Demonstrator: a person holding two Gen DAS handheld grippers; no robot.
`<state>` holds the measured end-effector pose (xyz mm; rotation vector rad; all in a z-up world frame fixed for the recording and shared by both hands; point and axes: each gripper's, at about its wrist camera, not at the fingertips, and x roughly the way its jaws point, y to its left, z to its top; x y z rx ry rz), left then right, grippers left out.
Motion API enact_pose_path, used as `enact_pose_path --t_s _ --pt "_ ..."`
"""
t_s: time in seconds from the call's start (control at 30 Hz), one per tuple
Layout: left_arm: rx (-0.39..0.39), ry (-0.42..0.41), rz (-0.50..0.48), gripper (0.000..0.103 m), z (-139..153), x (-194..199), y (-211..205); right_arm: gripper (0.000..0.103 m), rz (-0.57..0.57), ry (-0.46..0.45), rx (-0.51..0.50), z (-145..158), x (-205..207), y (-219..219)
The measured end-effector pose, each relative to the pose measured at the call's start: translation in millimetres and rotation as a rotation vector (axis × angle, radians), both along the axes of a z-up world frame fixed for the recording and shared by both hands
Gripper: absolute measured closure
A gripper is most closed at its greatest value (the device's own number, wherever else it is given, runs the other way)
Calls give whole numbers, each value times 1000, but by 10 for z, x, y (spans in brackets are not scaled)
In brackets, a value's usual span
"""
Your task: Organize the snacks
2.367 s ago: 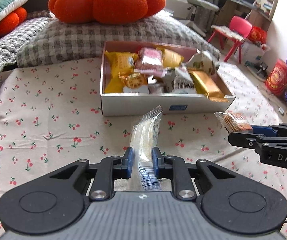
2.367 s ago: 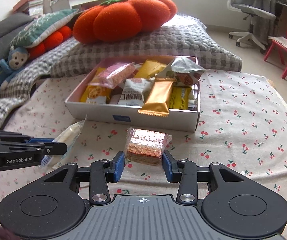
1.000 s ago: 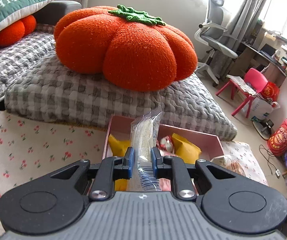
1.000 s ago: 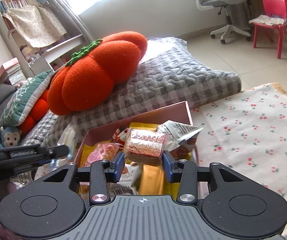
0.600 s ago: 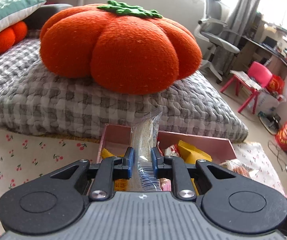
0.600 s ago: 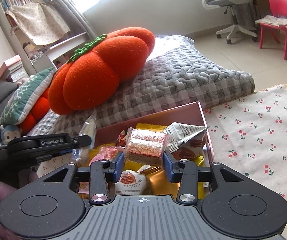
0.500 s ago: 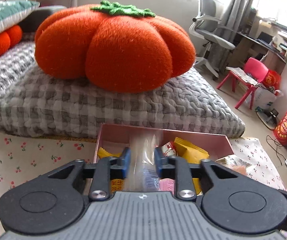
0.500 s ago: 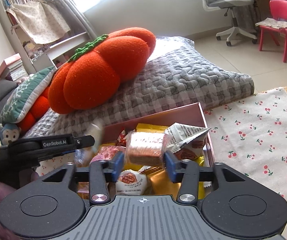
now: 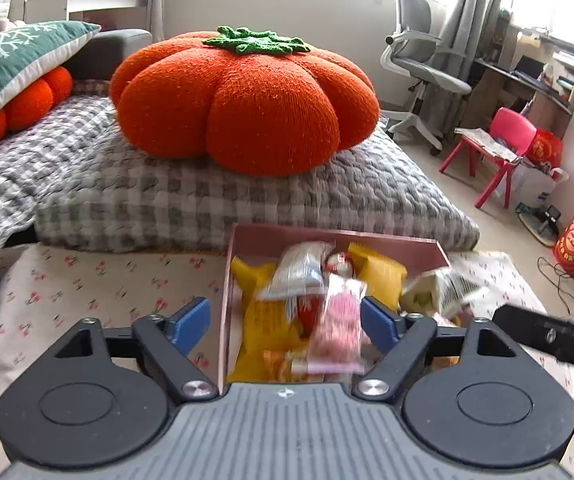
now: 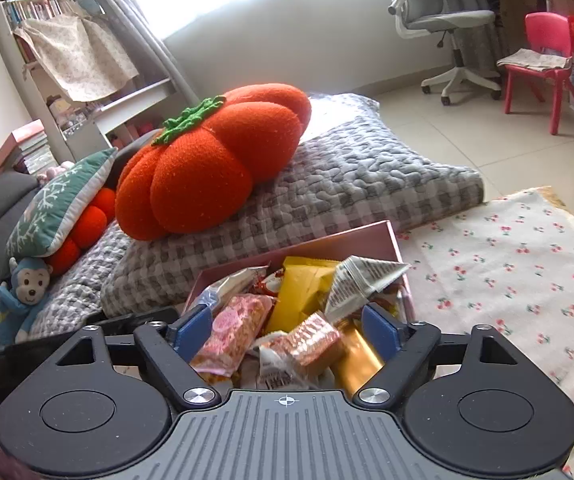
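A pink-lined snack box (image 9: 327,236) sits on the cherry-print cloth, full of wrapped snacks; it also shows in the right wrist view (image 10: 367,236). My left gripper (image 9: 285,325) is open and empty above the box's left half. The clear wafer packet (image 9: 303,270) lies in the box among yellow and pink packs. My right gripper (image 10: 285,328) is open and empty above the box. The copper-foil cookie pack (image 10: 313,342) lies on the other snacks just below its jaws, next to a pink pack (image 10: 235,326).
An orange pumpkin cushion (image 9: 243,100) rests on a grey checked pillow (image 9: 215,196) right behind the box. The cherry-print cloth (image 10: 519,264) spreads to the right. A red child's chair (image 9: 495,152) and an office chair (image 10: 447,20) stand on the floor beyond.
Both grippers carried their packs over the box and opened. The wafer packet and the copper-foil pack dropped into the box.
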<state>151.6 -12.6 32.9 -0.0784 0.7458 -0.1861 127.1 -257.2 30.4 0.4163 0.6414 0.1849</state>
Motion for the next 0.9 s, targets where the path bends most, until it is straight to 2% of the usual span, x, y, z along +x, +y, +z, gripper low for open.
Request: enact_pose_path --t_s 0.13,0.2,0.27,0.5,0.57,0.73,0.9 --pt "-5 15 13 9 -22 -232 45 18 -17 17 -17 24 -167 -49" --pt "7 23 30 3 -53 -368 63 13 -31 24 -41 32 -269 -67" --pt "23 37 41 2 -86 -497 68 9 -49 38 -82 32 -378 -68" --pt "98 96 67 0 -160 -920 33 8 -60 98 -172 -11 -781 -53" --pt "108 103 71 0 -169 -1049 22 7 -57 111 -181 -18 -893 -45" --pt "119 128 105 0 -197 -1261 -26 7 -30 123 -278 -38 -1133 92" --pt "198 69 106 0 -169 -1390 -129 7 -2 118 -293 -77 -1305 147"
